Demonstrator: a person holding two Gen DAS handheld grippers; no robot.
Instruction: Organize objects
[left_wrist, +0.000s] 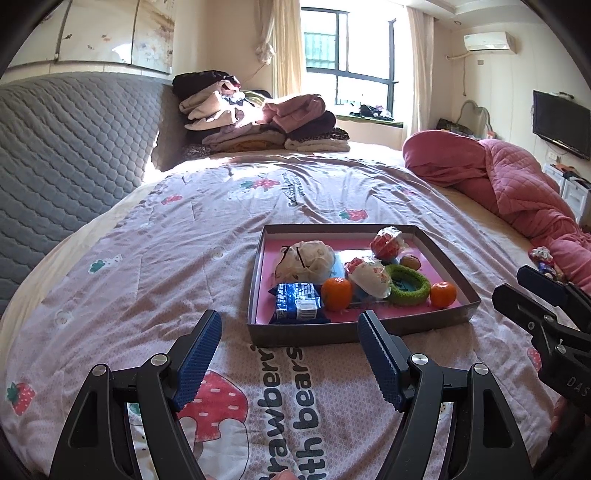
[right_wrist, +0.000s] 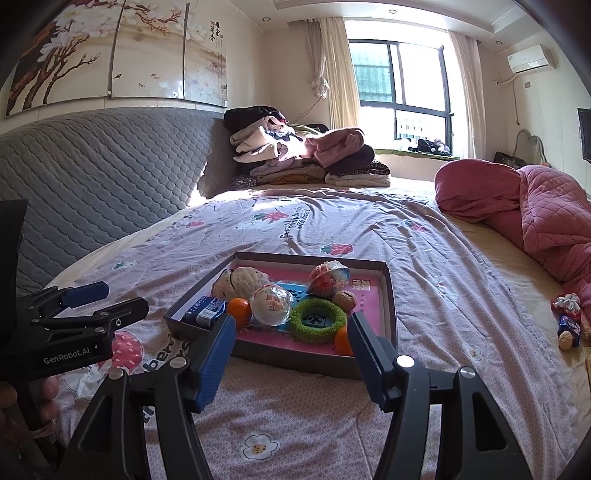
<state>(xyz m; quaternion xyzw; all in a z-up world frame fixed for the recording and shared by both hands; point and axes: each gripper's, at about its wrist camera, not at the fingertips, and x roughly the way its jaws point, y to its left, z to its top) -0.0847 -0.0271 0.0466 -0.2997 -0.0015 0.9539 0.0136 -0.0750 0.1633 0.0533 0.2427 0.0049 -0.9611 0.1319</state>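
Note:
A shallow grey box with a pink floor (left_wrist: 424, 321) (right_wrist: 389, 295) lies on the bed. In it are a blue snack packet (left_wrist: 299, 303) (right_wrist: 207, 309), two oranges (left_wrist: 336, 293) (left_wrist: 443, 294), a green ring (left_wrist: 408, 284) (right_wrist: 317, 320), a white wrapped ball (left_wrist: 371, 277) (right_wrist: 270, 304), a red wrapped ball (left_wrist: 388, 242) (right_wrist: 328, 278), a walnut (left_wrist: 410, 262) (right_wrist: 344, 300) and a cream cloth bundle (left_wrist: 306, 260) (right_wrist: 243, 280). My left gripper (left_wrist: 290, 332) is open and empty, just short of the box's near edge. My right gripper (right_wrist: 291, 334) is open and empty over the near edge.
A few small wrapped items (right_wrist: 569, 321) (left_wrist: 543, 258) lie on the bed to the right, beside a rolled pink quilt (right_wrist: 535, 210). Folded clothes (left_wrist: 266, 122) are stacked at the far end. A grey padded headboard (left_wrist: 66, 147) runs along the left.

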